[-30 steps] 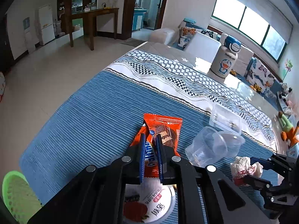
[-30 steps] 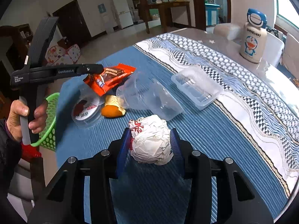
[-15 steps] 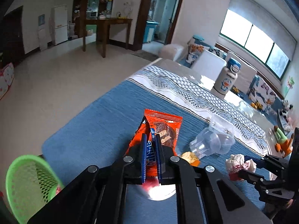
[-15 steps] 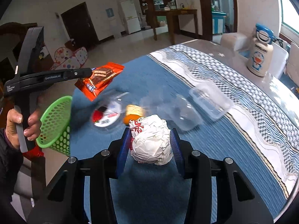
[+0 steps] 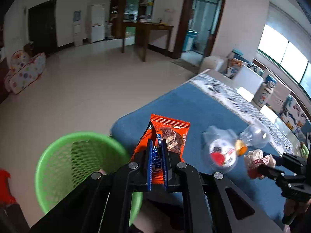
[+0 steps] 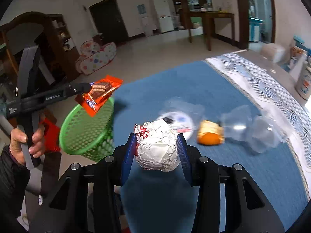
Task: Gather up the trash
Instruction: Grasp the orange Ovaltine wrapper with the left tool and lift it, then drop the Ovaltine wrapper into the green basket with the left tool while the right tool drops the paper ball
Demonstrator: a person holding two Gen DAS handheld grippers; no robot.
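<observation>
Left gripper (image 5: 157, 147) clamped on orange snack wrapper (image 5: 167, 136), held in the air over the near rim of the green basket (image 6: 85, 134) off the table's (image 6: 194, 89) corner. Right gripper (image 6: 158, 145) grips crumpled paper ball (image 6: 157, 147) above the table's blue cloth (image 5: 194, 104), near that corner.

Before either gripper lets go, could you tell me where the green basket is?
In the right wrist view, the green basket sits lower left, beside the blue-clothed table's corner.
</observation>
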